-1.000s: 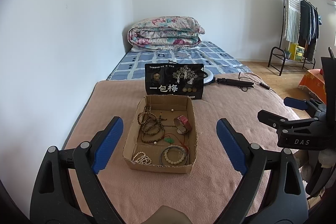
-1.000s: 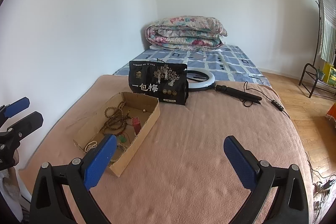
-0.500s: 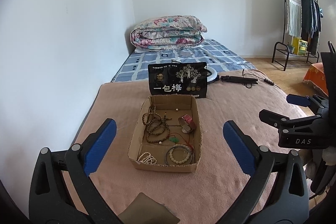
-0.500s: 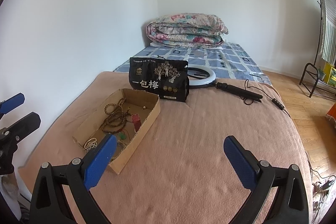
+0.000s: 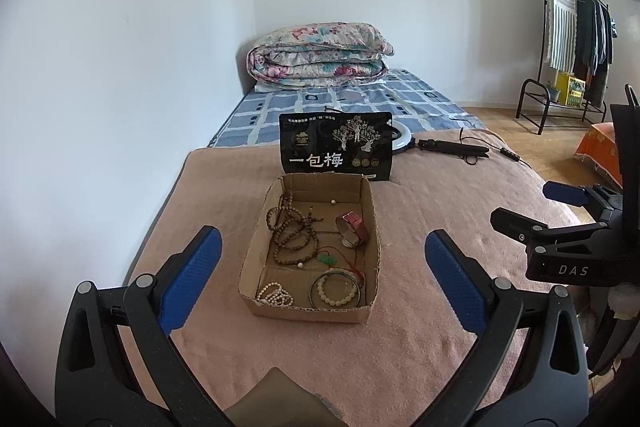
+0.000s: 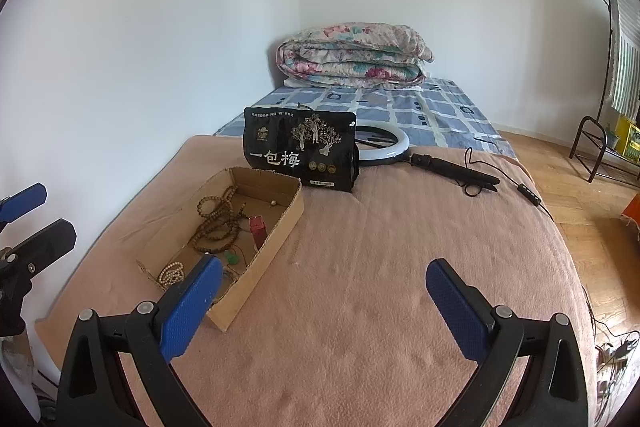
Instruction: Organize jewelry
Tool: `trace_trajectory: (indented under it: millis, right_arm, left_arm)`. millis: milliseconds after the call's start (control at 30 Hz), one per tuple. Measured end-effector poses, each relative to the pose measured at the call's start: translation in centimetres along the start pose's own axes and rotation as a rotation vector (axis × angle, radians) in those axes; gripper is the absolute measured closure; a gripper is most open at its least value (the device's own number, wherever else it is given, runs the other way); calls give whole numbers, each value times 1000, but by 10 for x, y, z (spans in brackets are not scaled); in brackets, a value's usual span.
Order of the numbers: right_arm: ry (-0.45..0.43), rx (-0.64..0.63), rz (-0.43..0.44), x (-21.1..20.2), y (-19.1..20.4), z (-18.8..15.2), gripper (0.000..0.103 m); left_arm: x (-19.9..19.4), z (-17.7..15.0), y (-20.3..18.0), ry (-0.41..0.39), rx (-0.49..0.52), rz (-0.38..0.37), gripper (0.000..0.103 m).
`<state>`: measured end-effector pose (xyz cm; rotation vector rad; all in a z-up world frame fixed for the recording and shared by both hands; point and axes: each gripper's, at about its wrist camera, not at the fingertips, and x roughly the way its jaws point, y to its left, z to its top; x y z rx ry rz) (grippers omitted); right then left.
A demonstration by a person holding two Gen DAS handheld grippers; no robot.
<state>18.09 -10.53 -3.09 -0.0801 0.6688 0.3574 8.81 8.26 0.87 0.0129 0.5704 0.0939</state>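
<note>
The left wrist view looks straight down into the open brown cardboard box (image 5: 310, 255), so all the jewelry inside can be seen. There is a long string of dark brown wooden beads (image 5: 292, 233), a red strap watch (image 5: 354, 227), a small green pendant on a red cord (image 5: 327, 259), a pale bead bracelet (image 5: 336, 289) and a little pile of white pearl beads (image 5: 274, 294). The right wrist view sees the box (image 6: 256, 239) from the side. Its near wall and 1 blue finger hide the pale bracelet there. That view shows more of the white ring light with a black handle (image 6: 404, 151) and its cord. Only the left view shows the dark clothes rack (image 5: 576, 39) far away on the right.

The box sits on the pink fuzzy blanket (image 5: 400, 327), just in front of the black snack bag with white writing (image 5: 336, 153). It lies ahead of the left gripper (image 5: 322, 281), right in the middle between the 2 blue fingers, but not touched. It is ahead and to the left of the right gripper (image 6: 324, 305).

The left gripper's fingers have just been opening and now stand wide apart, holding nothing. The right gripper's fingers are wide apart too, over the bare blanket, holding nothing.
</note>
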Motion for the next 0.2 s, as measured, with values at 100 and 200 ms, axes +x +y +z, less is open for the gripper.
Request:
trace_trajectory:
  millis: [100,200]
  right_arm:
    - [2,-1,0,0,0,-1,0]
    - [2,0,-1,0,0,-1,0]
  left_arm:
    - [-2,1,1,-17,4,7,0]
    - [-2,2,2,-17,4,10,0]
